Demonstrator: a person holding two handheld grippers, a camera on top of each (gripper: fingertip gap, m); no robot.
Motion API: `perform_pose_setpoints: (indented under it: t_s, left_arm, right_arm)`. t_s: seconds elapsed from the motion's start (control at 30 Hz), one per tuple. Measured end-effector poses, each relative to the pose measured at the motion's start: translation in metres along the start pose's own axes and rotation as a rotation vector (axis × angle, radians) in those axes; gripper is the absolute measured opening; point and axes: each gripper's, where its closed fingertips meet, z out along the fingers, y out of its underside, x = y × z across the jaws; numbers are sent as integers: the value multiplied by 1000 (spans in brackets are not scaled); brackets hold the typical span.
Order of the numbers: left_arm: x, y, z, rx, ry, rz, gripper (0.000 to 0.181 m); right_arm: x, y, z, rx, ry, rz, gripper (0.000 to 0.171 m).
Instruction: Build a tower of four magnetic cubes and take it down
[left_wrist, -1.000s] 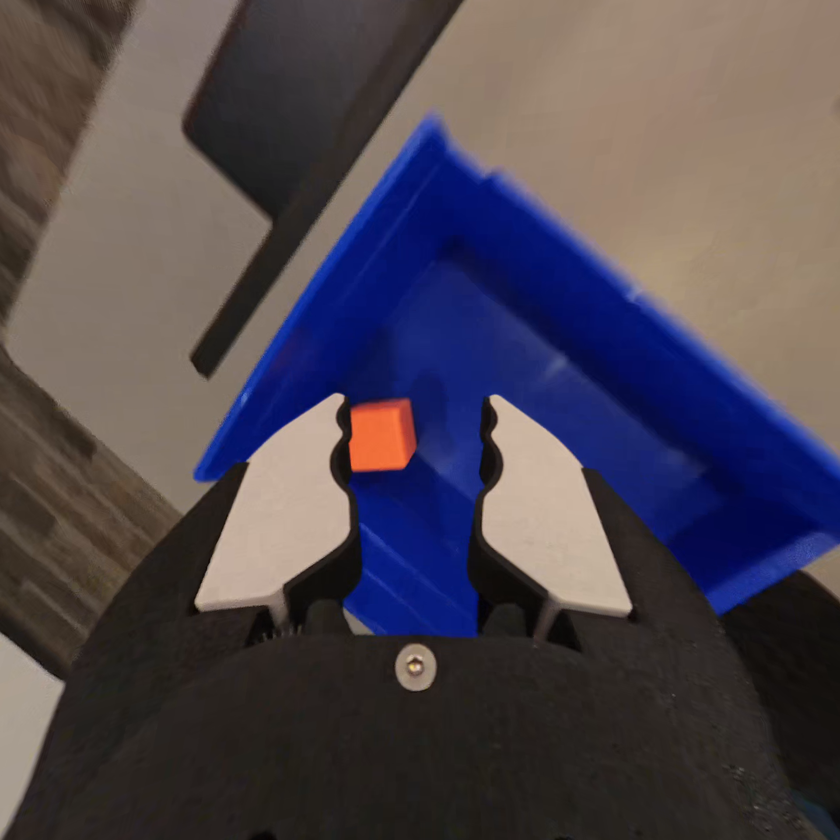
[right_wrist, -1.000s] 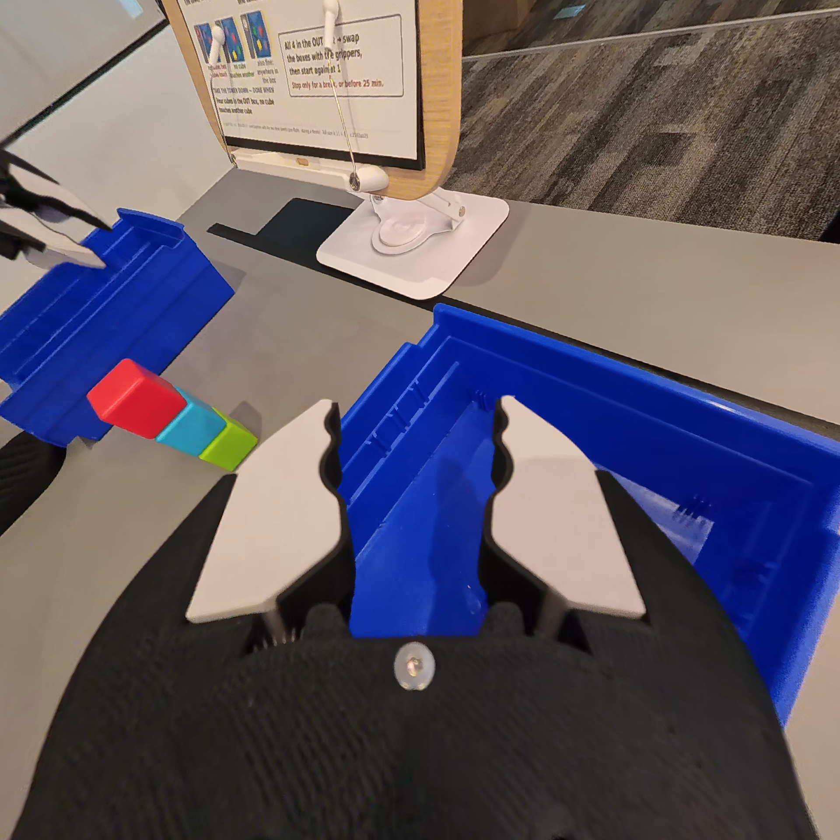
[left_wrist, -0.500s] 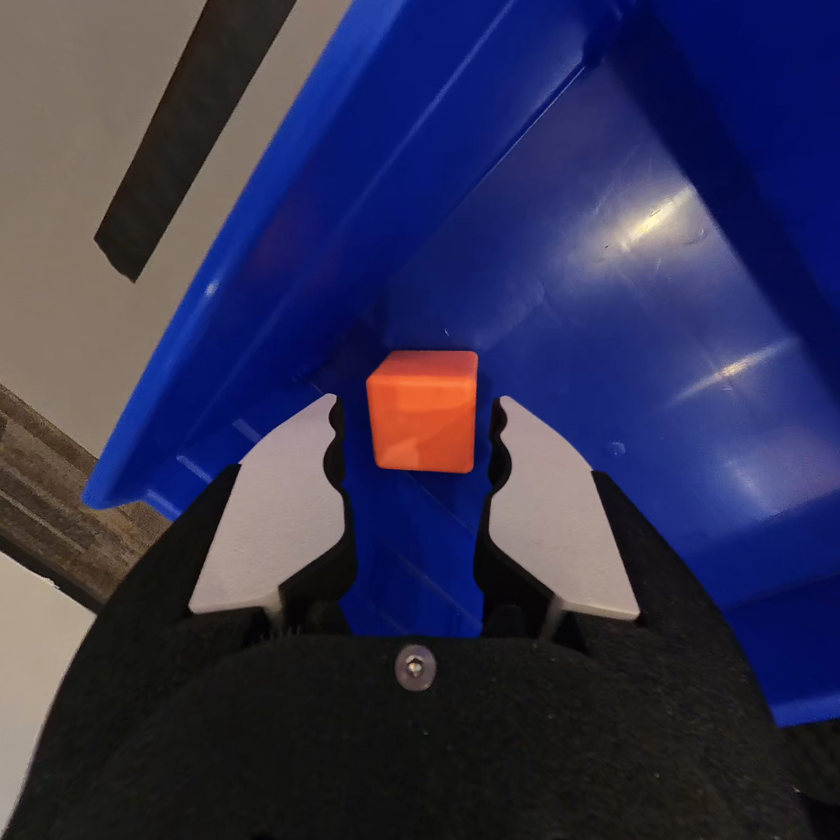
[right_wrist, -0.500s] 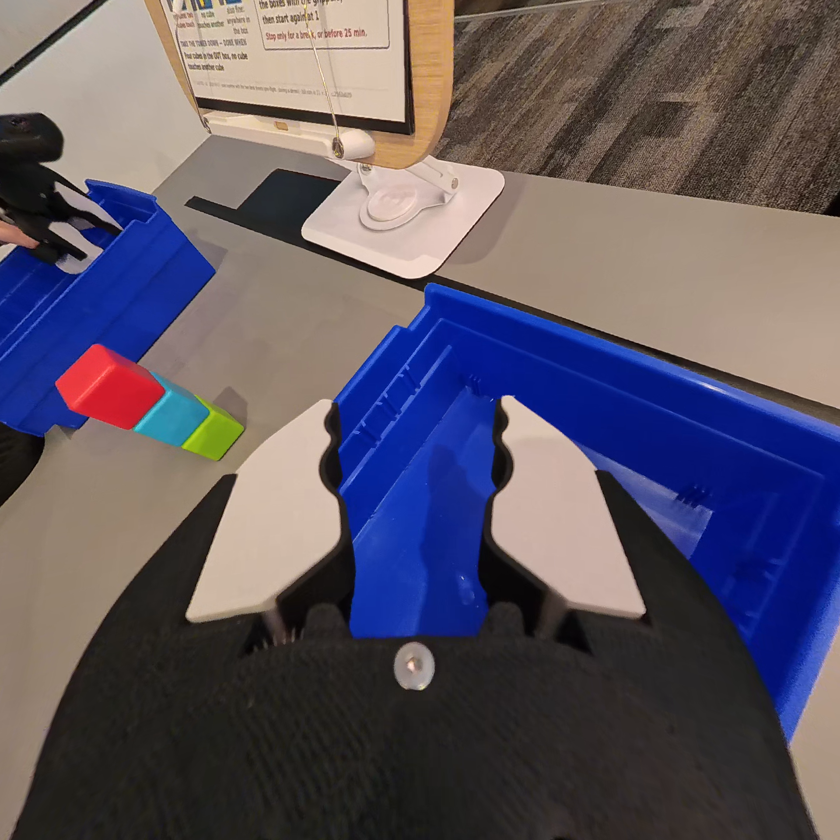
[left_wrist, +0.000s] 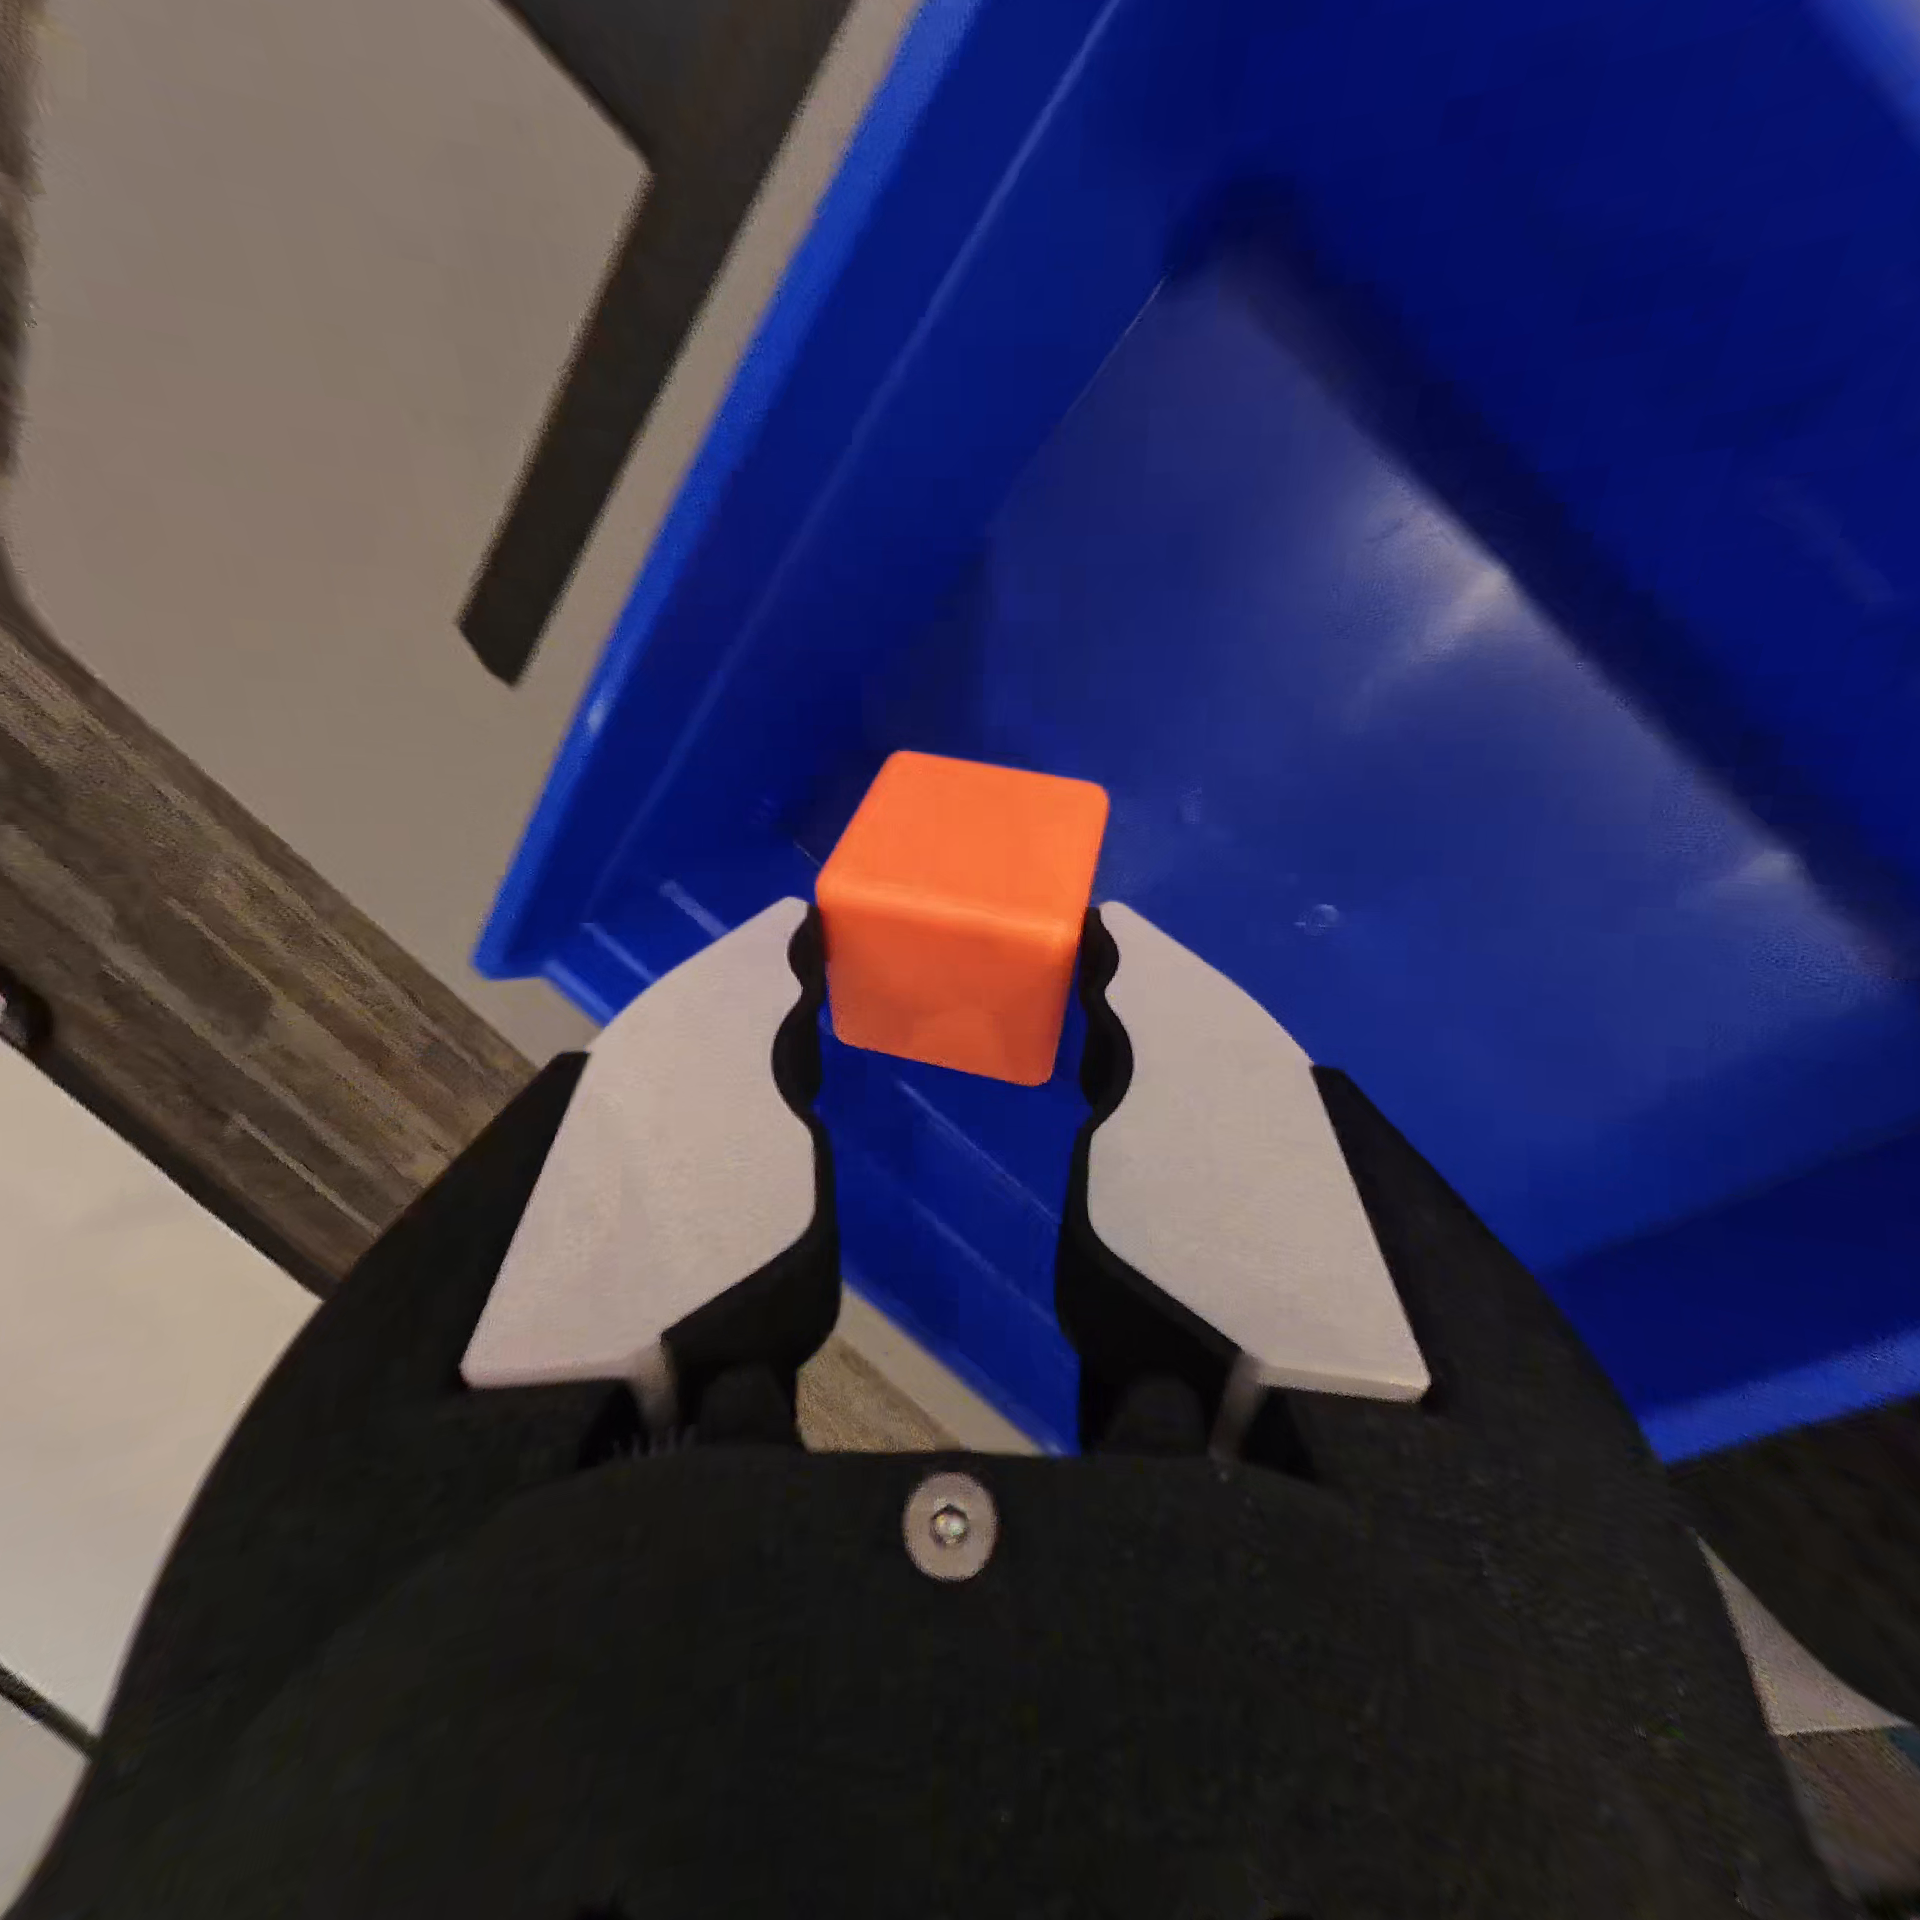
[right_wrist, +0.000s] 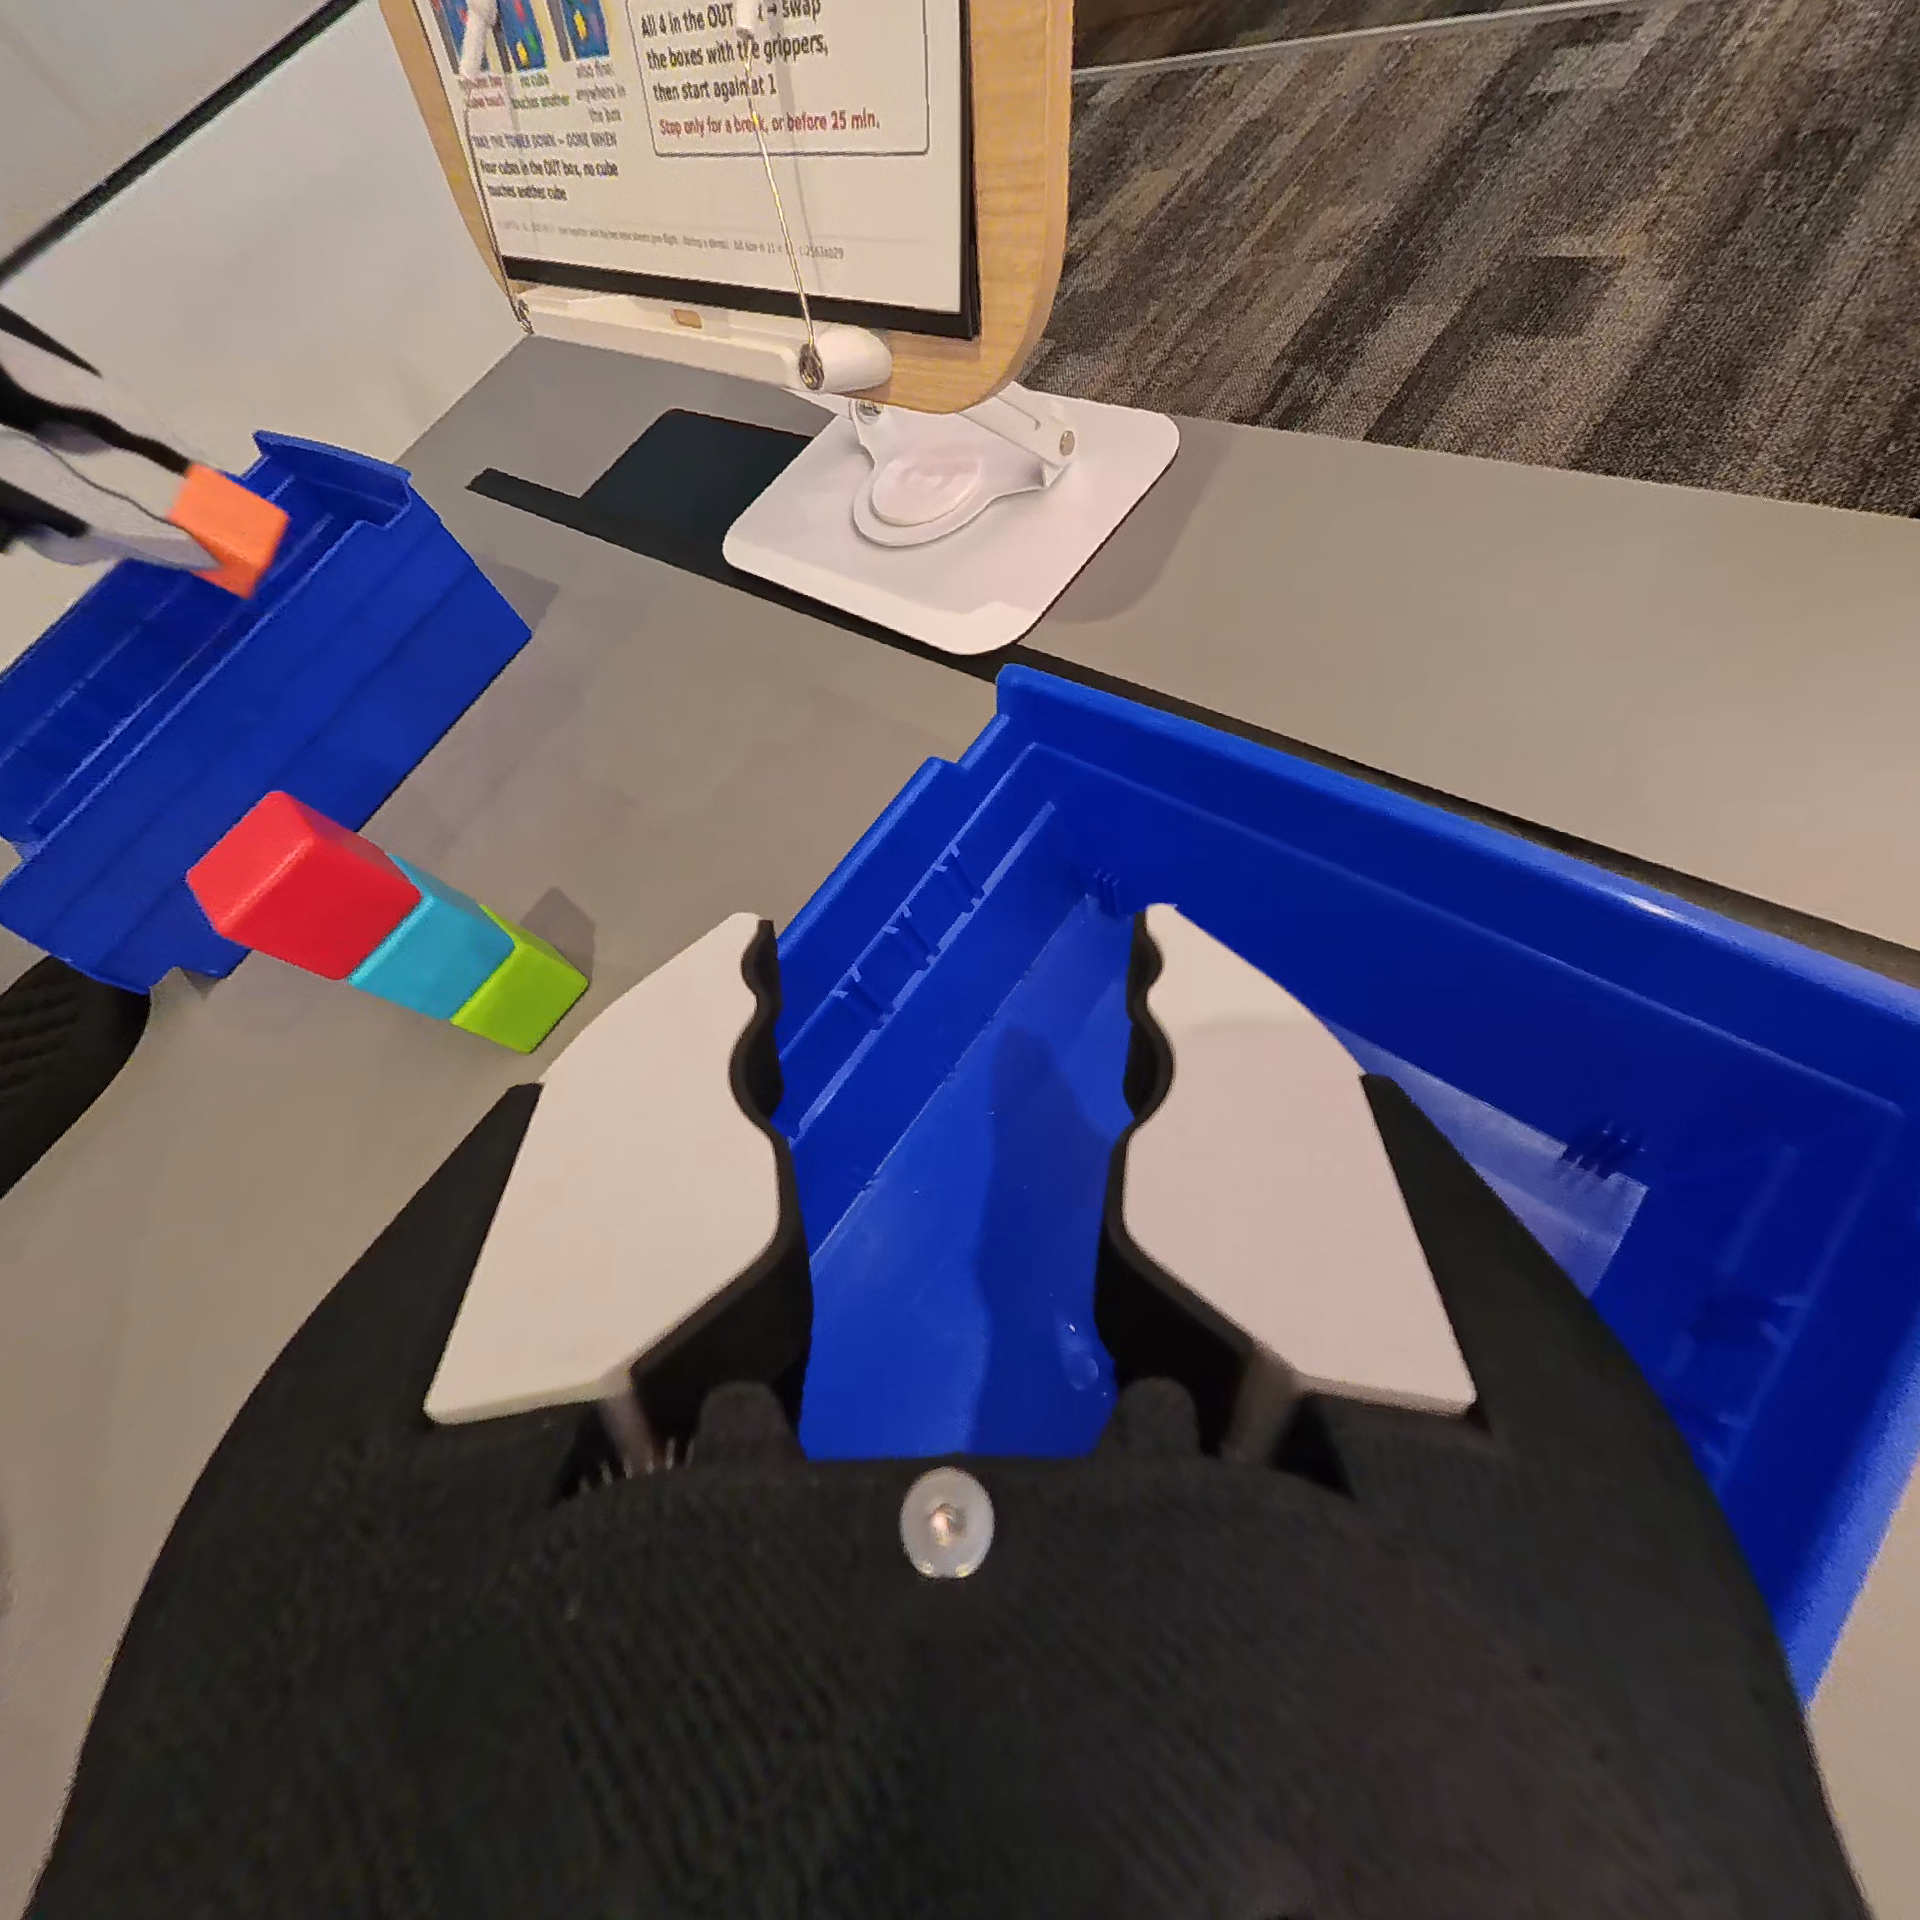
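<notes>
1. Left hand-held gripper (left_wrist: 951, 971) is pinching the orange plastic cube (left_wrist: 958, 920) above the left blue plastic bin (left_wrist: 1455, 644).
2. Right hand-held gripper (right_wrist: 951, 997) is hovering, jaws apart and empty, over the right blue plastic bin (right_wrist: 1558, 935).
3. Red, cyan and green cubes (right_wrist: 390, 925) are standing stacked on the grey tabletop (right_wrist: 727, 748).

Orange cube (left_wrist: 961, 914) gripped; three stacked (right_wrist: 384, 925)

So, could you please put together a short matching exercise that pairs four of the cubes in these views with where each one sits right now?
Things:
1. orange cube
2. red cube
3. teal cube
4. green cube

Places:
A. bottom of the stack, on the table
B. middle of the stack
C. top of the stack
D. clamped in the left gripper, above the blue bin

Pairs: 1-D, 2-C, 3-B, 4-A
</notes>
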Motion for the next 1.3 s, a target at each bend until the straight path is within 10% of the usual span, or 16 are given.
perform_pose_setpoints:
  t_s: [0.37,0.7,1.3]
  left_arm:
    - [151,-133,-177,393,-15,442,47]
    - [253,-179,-153,200,-2,730,47]
    - [262,-209,-127,198,0,684,59]
  right_arm:
    - [-7,-4,-7,18,-21,-9,66]
    - [-14,-7,-11,33,-71,-12,66]
    - [-20,-9,-16,54,-128,-1,67]
